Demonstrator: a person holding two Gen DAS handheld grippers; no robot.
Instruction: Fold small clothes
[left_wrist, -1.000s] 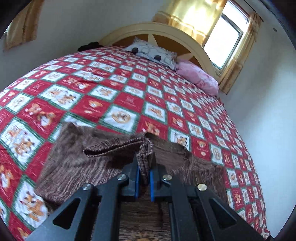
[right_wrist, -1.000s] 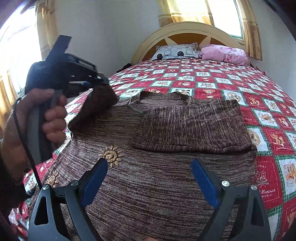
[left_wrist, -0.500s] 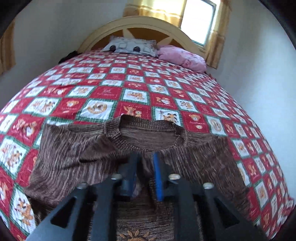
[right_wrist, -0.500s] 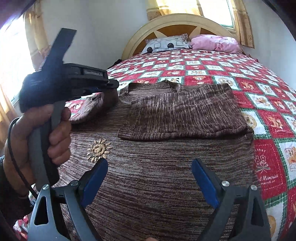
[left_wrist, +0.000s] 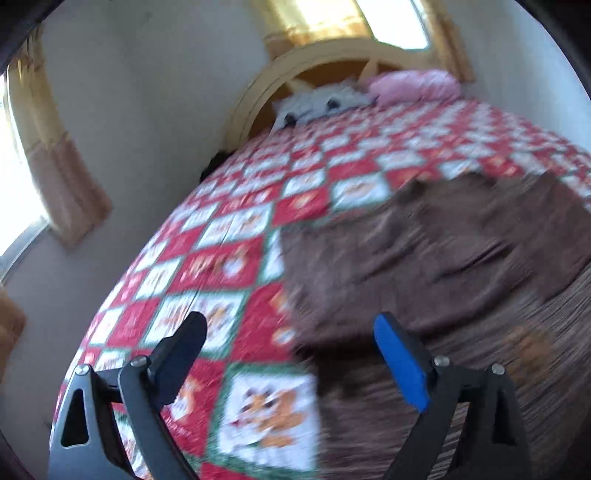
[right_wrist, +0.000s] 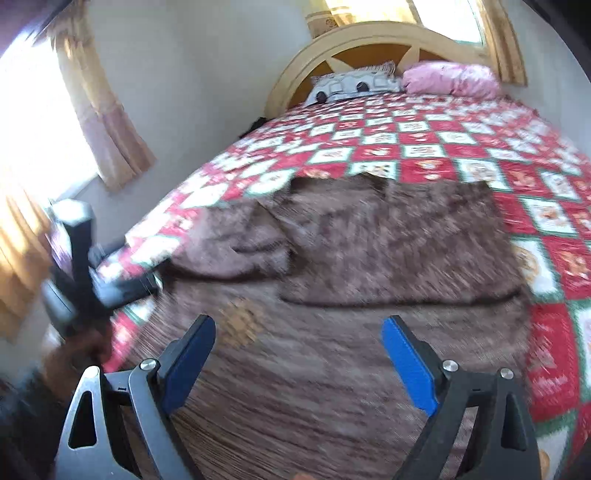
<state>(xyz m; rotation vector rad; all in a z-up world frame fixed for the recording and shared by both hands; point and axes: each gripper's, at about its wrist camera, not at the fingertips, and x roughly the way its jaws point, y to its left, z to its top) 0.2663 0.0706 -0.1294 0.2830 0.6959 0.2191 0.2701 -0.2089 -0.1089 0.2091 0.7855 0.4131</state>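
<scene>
Sweater (right_wrist: 369, 266), brown knit, lies flat on quilt (right_wrist: 424, 147), both sleeves folded in. Left claw (left_wrist: 291, 339), jaws just opened wide and empty, hangs over its left edge; right claw (right_wrist: 299, 347), spread and empty, over the hem. Judged soft, light, non-slippery; best pinched at hem corners. No legible writing.

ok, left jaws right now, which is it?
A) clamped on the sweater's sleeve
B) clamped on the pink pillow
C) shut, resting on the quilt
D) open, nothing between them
D. The left gripper shows its jaws spread wide, having just been opening, with only the quilt and the edge of the brown sweater seen beyond them; the sleeve lies folded on the sweater.
</scene>
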